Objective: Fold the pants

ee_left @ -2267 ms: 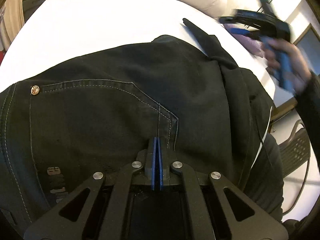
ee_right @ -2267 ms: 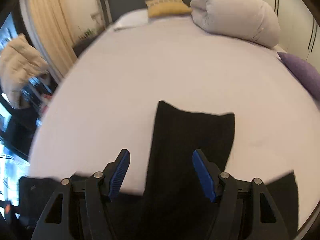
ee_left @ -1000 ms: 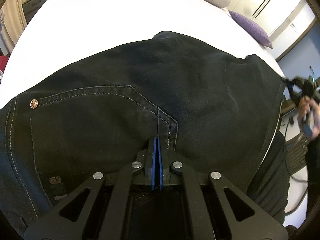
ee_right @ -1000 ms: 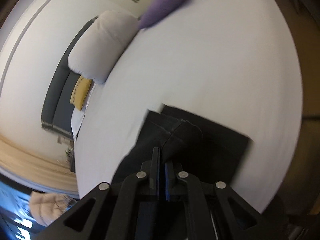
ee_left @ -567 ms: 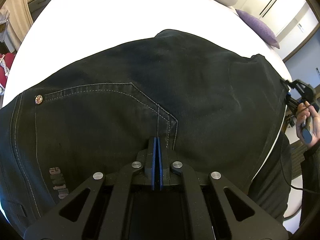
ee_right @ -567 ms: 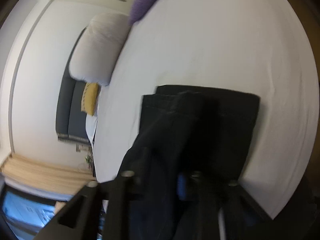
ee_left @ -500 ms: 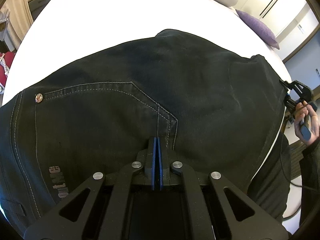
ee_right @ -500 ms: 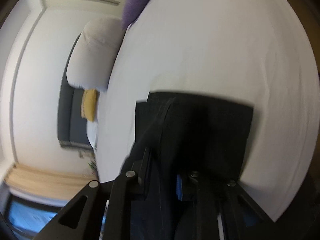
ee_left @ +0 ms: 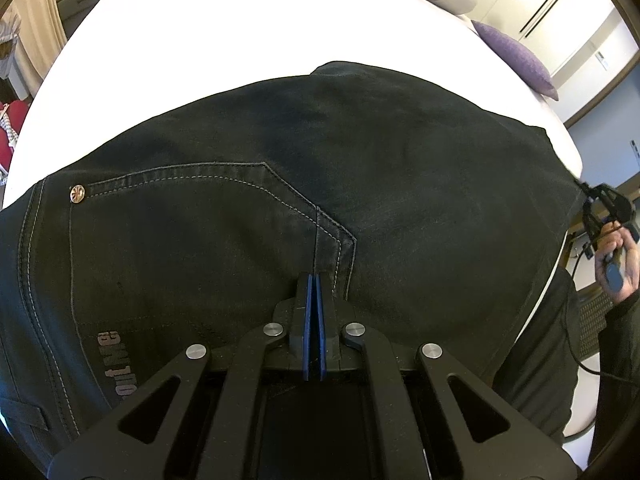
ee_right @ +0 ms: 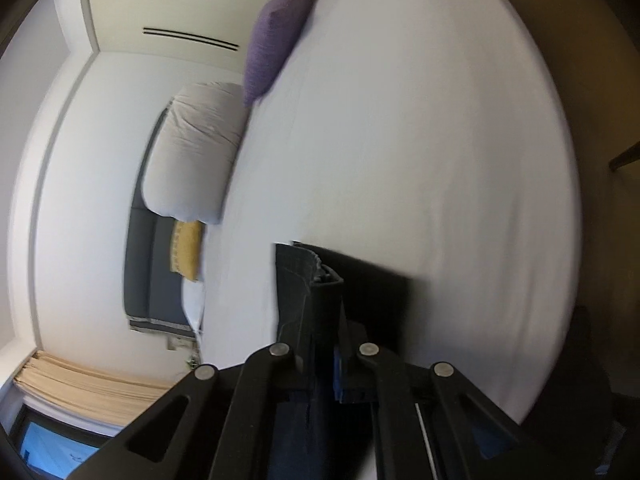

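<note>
Black denim pants [ee_left: 360, 160] lie spread on the white bed [ee_left: 240, 40], back pocket up. My left gripper [ee_left: 314, 280] is shut, blue pads together, its tips resting on the fabric at the pocket's lower corner. At the far right, a hand [ee_left: 620, 268] holds my right gripper [ee_left: 596, 208] at the pants' edge. In the right wrist view, the right gripper [ee_right: 324, 308] has its jaws closing on a folded leg hem of the pants [ee_right: 376, 300], which sits between the fingers. The bed [ee_right: 400, 120] stretches beyond.
A purple pillow [ee_right: 276, 32] and a rolled white duvet [ee_right: 196, 148] lie at the head of the bed, with a yellow cushion [ee_right: 186, 250] by the dark headboard. The purple pillow [ee_left: 516, 60] also shows at the bed's right edge. Cables hang at the far right.
The right gripper let its jaws part briefly, then closed again on the leg hem while rolling and sinking along the bed edge. The left gripper stayed put and shut.
</note>
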`<state>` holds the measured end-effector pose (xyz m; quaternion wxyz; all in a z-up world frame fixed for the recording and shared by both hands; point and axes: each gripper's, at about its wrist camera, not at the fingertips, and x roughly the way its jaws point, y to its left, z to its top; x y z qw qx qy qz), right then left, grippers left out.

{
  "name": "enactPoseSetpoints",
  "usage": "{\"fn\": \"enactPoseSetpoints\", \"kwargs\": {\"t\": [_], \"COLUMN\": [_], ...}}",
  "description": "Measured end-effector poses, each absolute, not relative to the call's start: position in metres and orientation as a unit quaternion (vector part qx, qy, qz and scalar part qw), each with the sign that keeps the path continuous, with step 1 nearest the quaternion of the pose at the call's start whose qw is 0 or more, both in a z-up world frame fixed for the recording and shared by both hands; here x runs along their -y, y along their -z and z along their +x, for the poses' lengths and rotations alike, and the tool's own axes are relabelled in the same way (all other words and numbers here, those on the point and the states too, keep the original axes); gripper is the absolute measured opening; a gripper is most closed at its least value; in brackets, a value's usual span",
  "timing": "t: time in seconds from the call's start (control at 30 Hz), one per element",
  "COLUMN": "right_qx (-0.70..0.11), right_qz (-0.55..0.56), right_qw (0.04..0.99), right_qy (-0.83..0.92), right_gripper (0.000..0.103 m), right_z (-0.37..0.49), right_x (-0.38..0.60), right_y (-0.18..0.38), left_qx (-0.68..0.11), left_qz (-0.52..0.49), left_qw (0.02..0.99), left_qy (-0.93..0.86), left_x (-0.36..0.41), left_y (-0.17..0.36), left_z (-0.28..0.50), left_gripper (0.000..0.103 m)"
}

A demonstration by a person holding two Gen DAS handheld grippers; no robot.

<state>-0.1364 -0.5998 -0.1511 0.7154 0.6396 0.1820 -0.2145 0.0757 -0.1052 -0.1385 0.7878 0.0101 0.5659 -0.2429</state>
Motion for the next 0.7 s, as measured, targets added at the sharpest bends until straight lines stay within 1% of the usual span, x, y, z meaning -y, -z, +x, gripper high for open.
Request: {"fn": "enactPoseSetpoints", "kwargs": {"t": [0.07,0.27,0.37,0.4,0.53,0.57,0.6,0.63,0.67,0.7], "right_qx": [-0.188,-0.206,-0.233,-0.241,-0.237,-0.234,-0.231,-0.228,-0.234,-0.234], "right_qz": [0.65,0.615,0.59,0.583,0.59,0.588,0.58,0.569,0.555,0.549], "right_qw": [0.708,0.735,0.747,0.749,0.745,0.744,0.745,0.746,0.737,0.731], "right_qy": [0.205,0.197,0.2,0.203,0.201,0.212,0.235,0.26,0.307,0.331], "right_gripper": [0.007,0.007,0.007,0.004,0.005,0.008,0.015,0.019,0.036,0.051], "right_z": [-0.134,-0.116,-0.106,-0.104,-0.115,-0.12,-0.129,-0.136,-0.148,-0.155], "right_x": [0.605,0.608,0.611,0.611,0.612,0.612,0.613,0.613,0.612,0.61], "right_y": [0.165,0.151,0.15,0.152,0.152,0.148,0.142,0.135,0.125,0.119], "left_qx": [-0.564,-0.561,-0.56,-0.56,-0.558,-0.558,-0.557,-0.556,-0.556,-0.555], "left_qz": [0.012,0.003,0.007,0.005,-0.002,-0.004,-0.005,-0.008,-0.01,-0.015], "left_qw": [0.788,0.79,0.79,0.79,0.791,0.792,0.792,0.792,0.792,0.793], "left_qy": [0.244,0.247,0.249,0.249,0.249,0.25,0.25,0.251,0.251,0.251], "left_x": [0.106,0.101,0.1,0.099,0.096,0.095,0.094,0.091,0.09,0.088], "left_y": [0.138,0.138,0.137,0.137,0.138,0.137,0.137,0.138,0.138,0.138], "left_z": [0.076,0.073,0.072,0.072,0.072,0.071,0.07,0.069,0.068,0.068], "left_gripper": [0.001,0.002,0.002,0.002,0.002,0.002,0.002,0.002,0.002,0.002]}}
